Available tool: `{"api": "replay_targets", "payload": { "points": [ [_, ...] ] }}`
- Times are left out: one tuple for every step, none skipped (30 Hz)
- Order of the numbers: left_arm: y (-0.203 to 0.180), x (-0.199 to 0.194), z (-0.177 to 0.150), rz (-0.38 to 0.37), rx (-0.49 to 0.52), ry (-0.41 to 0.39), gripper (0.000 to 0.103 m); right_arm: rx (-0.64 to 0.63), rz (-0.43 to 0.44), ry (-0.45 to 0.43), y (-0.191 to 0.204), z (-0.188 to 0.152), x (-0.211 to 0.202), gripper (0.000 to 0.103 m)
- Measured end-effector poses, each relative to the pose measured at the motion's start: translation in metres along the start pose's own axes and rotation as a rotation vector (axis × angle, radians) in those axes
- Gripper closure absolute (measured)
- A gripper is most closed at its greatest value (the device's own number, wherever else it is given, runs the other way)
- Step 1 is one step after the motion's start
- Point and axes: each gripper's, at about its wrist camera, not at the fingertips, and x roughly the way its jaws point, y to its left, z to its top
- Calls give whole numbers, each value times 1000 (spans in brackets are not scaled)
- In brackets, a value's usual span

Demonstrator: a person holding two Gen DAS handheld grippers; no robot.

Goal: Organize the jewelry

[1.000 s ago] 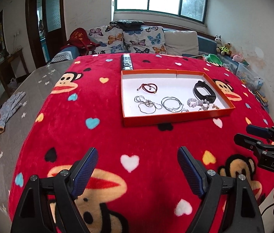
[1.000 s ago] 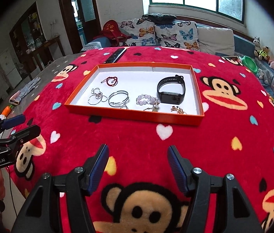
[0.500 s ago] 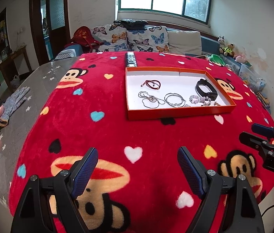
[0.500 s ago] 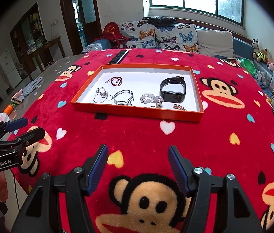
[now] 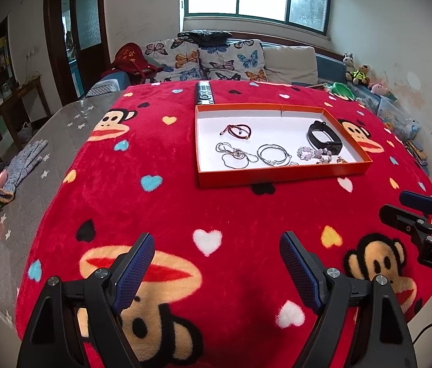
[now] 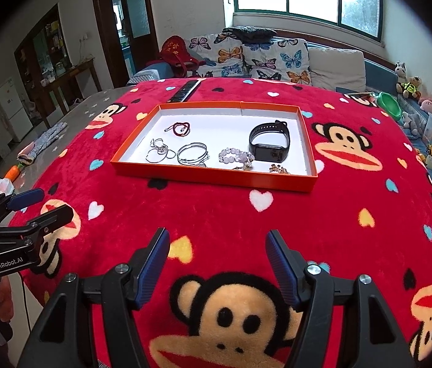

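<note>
Tray (image 5: 280, 174): orange, shallow, white inside, lying flat on the red monkey-print blanket (image 5: 166, 202), toward its far side.

Contents, all loose on the tray floor:
- red cord bracelet (image 5: 238, 131), far left part;
- thin silver chain (image 5: 234, 155), near left;
- silver bangles (image 5: 272, 154), near middle, just beside the chain;
- pale bead bracelet (image 5: 307, 152), right of the bangles;
- black watch (image 5: 324, 139), right part, standing on its edge, touching the beads;
- small gold pieces (image 6: 278, 169) by the near right wall, too small to tell apart.

Remote (image 5: 205, 93): just beyond the tray's far wall, on the blanket.

Left gripper (image 5: 217, 265): spread wide, nothing between the fingers, above the near blanket, well apart from the tray.

Right gripper (image 6: 216, 257): spread, empty, likewise above the near blanket, pointing toward the tray.

Grey glove (image 5: 21, 167): off the blanket, to the left.
</note>
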Motion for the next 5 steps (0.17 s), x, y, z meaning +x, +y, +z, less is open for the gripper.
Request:
{"api": "replay_targets", "payload": {
  "points": [
    [0,0,0,3,1,-3,14,1,-1,0,0,0,0,32],
    [0,0,0,8,2,-4,14,1,-1,1,0,0,0,32],
    [0,-1,0,13,2,-4,14,2,-1,1,-1,0,0,31],
    [0,-1,0,16,2,-5,14,3,-1,2,-1,0,0,31],
    [1,0,0,14,3,-2,14,5,-2,3,-1,-1,0,31]
  ]
}}
